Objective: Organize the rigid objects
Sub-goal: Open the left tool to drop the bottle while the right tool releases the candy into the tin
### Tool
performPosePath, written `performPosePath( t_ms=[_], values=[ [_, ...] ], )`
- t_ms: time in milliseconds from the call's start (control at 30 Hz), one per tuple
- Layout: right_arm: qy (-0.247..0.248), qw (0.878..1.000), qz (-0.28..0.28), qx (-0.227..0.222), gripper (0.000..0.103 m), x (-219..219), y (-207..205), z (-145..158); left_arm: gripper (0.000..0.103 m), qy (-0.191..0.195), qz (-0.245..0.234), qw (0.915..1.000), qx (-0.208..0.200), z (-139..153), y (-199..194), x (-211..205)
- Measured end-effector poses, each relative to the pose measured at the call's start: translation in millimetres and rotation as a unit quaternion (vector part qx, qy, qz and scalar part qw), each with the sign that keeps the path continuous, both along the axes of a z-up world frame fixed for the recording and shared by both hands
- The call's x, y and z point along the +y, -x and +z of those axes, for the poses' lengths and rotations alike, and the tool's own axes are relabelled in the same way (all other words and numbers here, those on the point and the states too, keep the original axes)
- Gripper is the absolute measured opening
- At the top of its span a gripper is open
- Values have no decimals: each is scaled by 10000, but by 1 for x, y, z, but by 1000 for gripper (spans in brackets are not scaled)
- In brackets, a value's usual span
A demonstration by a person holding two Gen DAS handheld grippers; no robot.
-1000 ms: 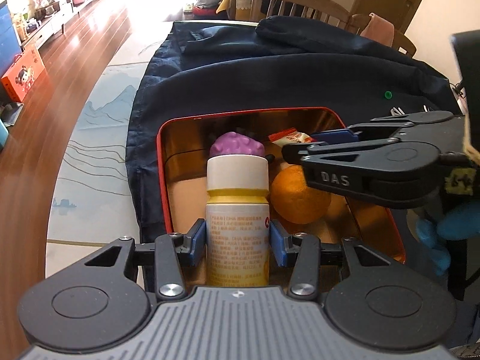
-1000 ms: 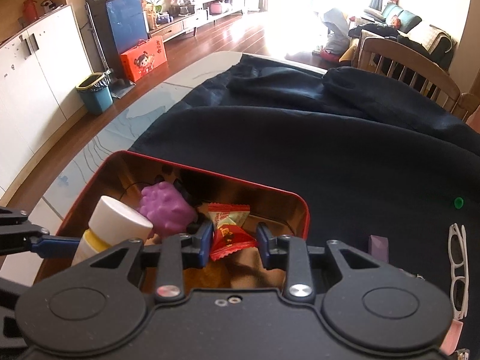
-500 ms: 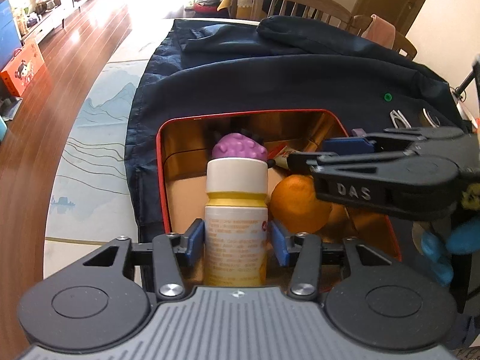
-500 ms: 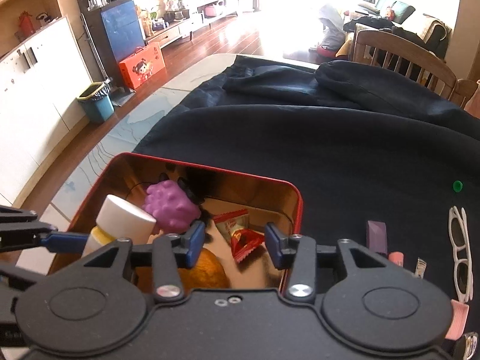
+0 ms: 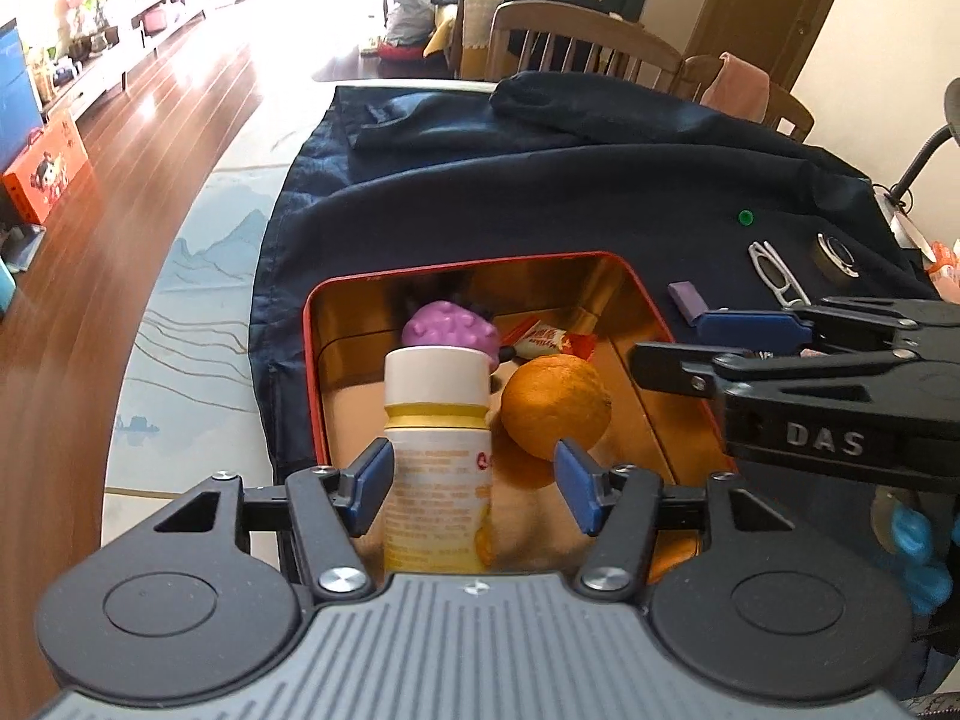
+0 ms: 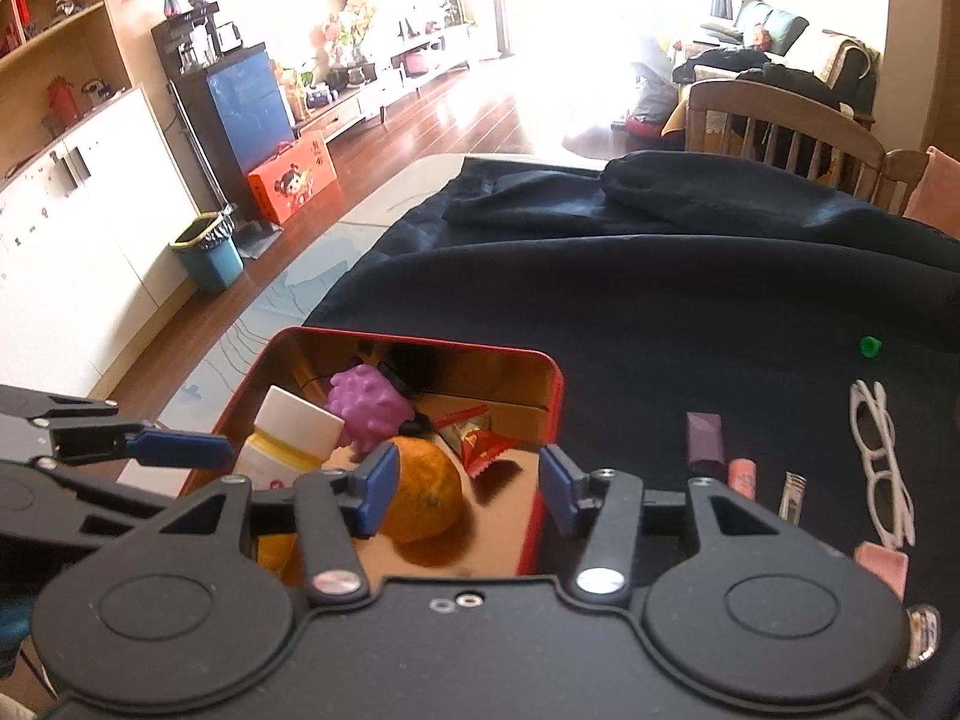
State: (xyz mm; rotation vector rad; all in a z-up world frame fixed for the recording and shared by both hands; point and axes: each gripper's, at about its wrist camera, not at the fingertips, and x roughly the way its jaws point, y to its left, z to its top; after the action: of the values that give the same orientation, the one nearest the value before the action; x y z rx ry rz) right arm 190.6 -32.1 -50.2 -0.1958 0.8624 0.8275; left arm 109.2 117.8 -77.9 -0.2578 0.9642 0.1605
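My left gripper [image 5: 474,489] hangs over the near end of the red tin [image 5: 315,372], its jaws opening. The bottle [image 5: 437,456] stands upright between them inside the tin; the right pad is clearly off it, and the left pad sits just beside its label, so I read it as let go. Behind the bottle lie the purple ball [image 5: 450,330] and a red candy wrapper [image 5: 549,339], with the orange [image 5: 555,405] to the right of the bottle, all inside the tin.

My right gripper [image 6: 468,495] is above the tin's near right corner, jaws opening too, with nothing pinched; through the gap I see the orange [image 6: 423,495] and the wrapper [image 6: 480,441] lying on the tin floor.

The tin sits on a dark cloth [image 6: 690,300] spread over the table. To its right on the cloth, still outside the tin, lie a purple stick [image 6: 705,438], a pink piece [image 6: 743,477], a small silvery tube [image 6: 793,495], white glasses [image 6: 879,462] and a green cap [image 6: 869,346]. In the left view a round metal thing [image 5: 834,255] lies beyond the glasses.
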Motion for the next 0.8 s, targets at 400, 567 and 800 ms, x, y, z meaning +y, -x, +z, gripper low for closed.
performPosePath(
  t_ms=[400, 567, 800],
  values=[
    [-387, 9981, -450, -149, 65, -67, 15, 28, 68, -152, -27, 9986, -504, 32, 2, -34],
    [-499, 9963, -665, -230, 79, -99, 14, 35, 68, -187, -105, 9977, -645, 42, -3, -55],
    [-523, 9953, -730, -348, 90, -141, 9, 33, 78, -222, -176, 9967, -755, 47, -16, -88]
  ],
)
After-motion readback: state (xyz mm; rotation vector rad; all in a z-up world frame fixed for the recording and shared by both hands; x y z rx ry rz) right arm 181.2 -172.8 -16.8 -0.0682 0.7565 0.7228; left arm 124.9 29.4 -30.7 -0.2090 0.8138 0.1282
